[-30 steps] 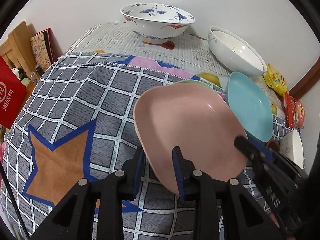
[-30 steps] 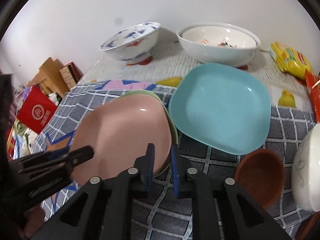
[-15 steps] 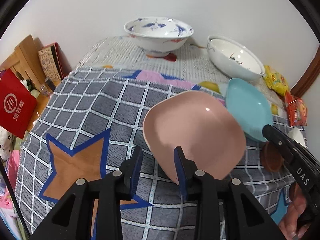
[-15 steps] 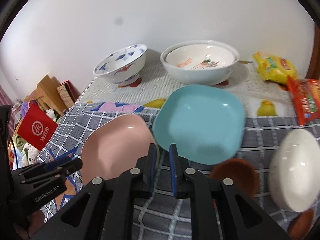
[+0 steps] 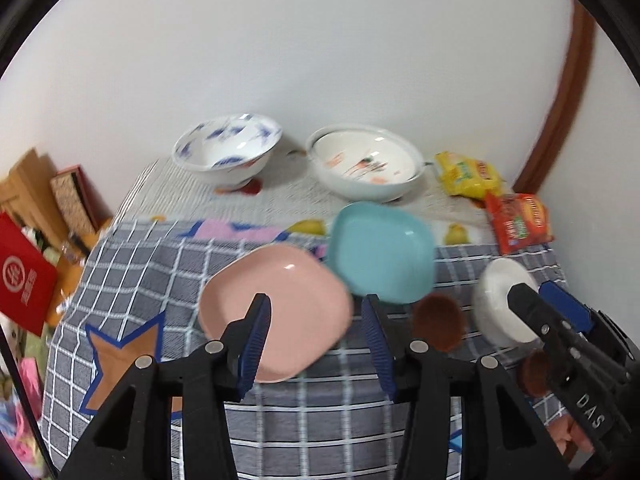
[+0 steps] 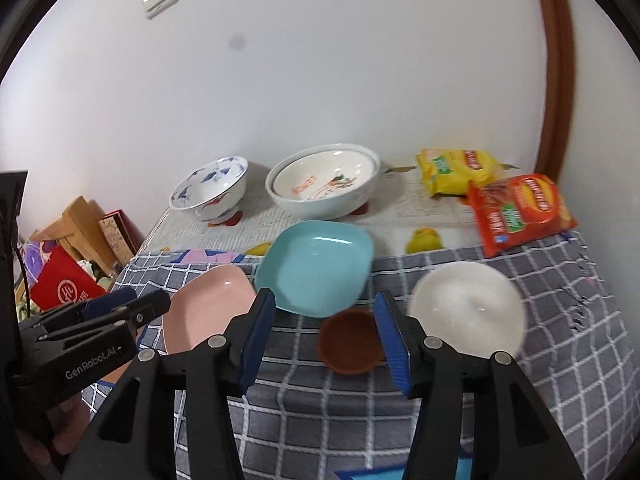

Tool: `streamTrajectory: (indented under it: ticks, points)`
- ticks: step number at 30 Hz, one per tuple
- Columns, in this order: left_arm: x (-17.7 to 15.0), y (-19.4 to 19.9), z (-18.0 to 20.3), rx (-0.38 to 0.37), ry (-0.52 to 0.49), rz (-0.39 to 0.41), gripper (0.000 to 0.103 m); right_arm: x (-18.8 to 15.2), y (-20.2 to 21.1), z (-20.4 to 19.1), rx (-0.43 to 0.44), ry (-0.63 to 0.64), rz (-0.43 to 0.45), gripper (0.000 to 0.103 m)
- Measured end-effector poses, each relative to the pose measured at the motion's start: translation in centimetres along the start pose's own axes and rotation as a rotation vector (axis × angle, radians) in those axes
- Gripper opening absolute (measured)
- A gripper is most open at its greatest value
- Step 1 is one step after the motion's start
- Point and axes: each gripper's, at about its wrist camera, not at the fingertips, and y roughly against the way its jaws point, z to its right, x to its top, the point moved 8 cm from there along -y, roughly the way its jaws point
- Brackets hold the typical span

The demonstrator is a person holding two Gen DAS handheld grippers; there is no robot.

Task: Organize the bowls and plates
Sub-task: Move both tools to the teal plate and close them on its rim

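Pink and square with rounded corners, a shallow plate (image 5: 276, 308) lies on the grey checked cloth (image 5: 132, 264) that covers the surface, and nothing is on it. Just beside it, toward the wall, a turquoise plate (image 5: 382, 252) of the same shape lies bare too, its near corner next to the pink one; whether the two touch cannot be told. A small brown bowl (image 6: 350, 340) sits on the cloth in front of the turquoise plate, and a plain white bowl (image 6: 468, 308) stands to its right, both with nothing inside as far as the blur allows. Farther back, on a pale striped cloth by the wall, a blue-and-white patterned bowl (image 6: 210, 190) stands on its foot, and next to it a wide white bowl (image 6: 324, 186) appears to have a second bowl nested inside it, printed with orange lettering and a small picture. Two snack packets lie at the right, a yellow packet (image 6: 456, 170) and a red packet (image 6: 520, 210) partly over it. The left gripper (image 5: 316, 344) hangs above the near edge of the pink plate, its jaws opening and apart with no plate pressed between the blue pads. The right gripper (image 6: 326, 336) hangs above the brown bowl, its jaws also opening, and nothing is clamped between them. Part of a hand (image 5: 572, 436) shows under the right gripper's body in the left wrist view.
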Motion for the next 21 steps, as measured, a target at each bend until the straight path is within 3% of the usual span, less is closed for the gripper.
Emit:
streamTrajectory:
  ticks: [4, 11, 15, 21]
  points:
    - [0.9, 0.8, 2.3, -0.018, -0.037, 0.027, 0.045, 0.7, 2.3, 1.8, -0.078, -0.005, 0.062, 0.051]
    - [2.6, -0.1, 4.2, -0.022, -0.089, 0.034, 0.045, 1.6, 2.0, 2.8, -0.057, -0.047, 0.032, 0.051]
    - [3.3, -2.2, 3.9, -0.054, -0.093, -0.017, 0.045, 2.5, 0.3, 2.7, -0.039, -0.059, 0.010, 0.051]
    - [4.5, -5.7, 2.8, -0.044, -0.112, -0.034, 0.045, 4.4, -4.0, 2.3, -0.048, -0.039, -0.023, 0.051]
